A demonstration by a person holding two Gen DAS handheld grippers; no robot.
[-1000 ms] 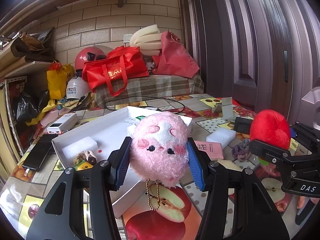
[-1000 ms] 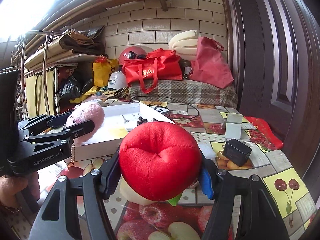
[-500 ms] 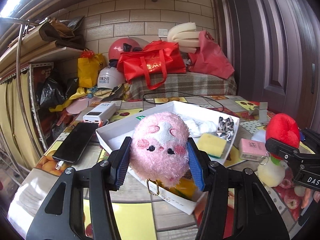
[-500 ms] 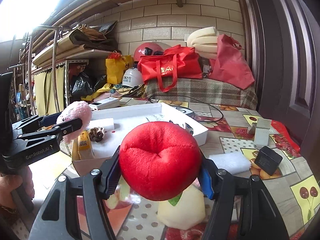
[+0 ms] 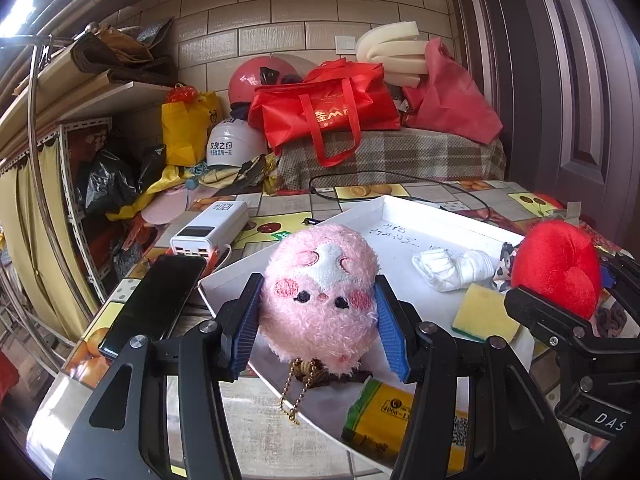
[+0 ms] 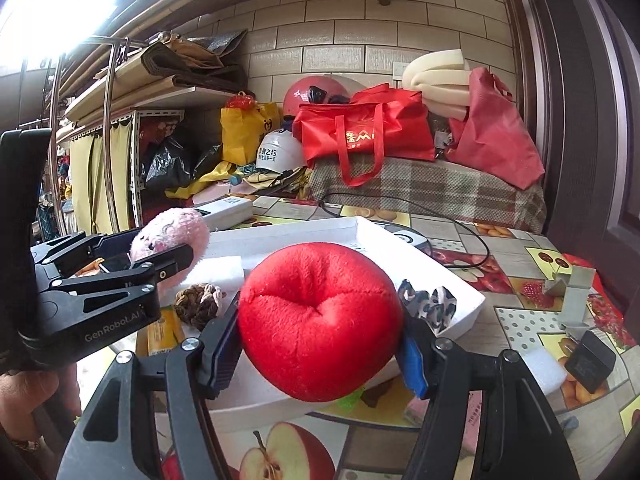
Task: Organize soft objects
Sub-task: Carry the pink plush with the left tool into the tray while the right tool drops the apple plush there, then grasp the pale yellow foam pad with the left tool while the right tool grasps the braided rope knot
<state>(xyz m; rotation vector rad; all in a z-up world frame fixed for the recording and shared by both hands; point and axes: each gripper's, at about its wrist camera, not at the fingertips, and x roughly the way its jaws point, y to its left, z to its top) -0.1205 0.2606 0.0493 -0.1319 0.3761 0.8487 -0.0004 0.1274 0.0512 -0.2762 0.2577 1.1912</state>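
Pink plush toy (image 5: 320, 300) sits squeezed between the blue pads of the left gripper (image 5: 318, 326), its gold bead chain (image 5: 294, 396) dangling below the fingers, and the whole toy hangs over the near end of the white tray (image 5: 404, 216). Red plush heart (image 6: 320, 320) is clamped the same way between the pads of the right gripper (image 6: 320, 350), just right of the left one, above the tray's right edge. Ahead of both pairs of tongs, inside the tray, lie a white sock (image 5: 452, 270), a yellow sponge (image 5: 484, 312) and a brown scrunchie (image 6: 198, 304)
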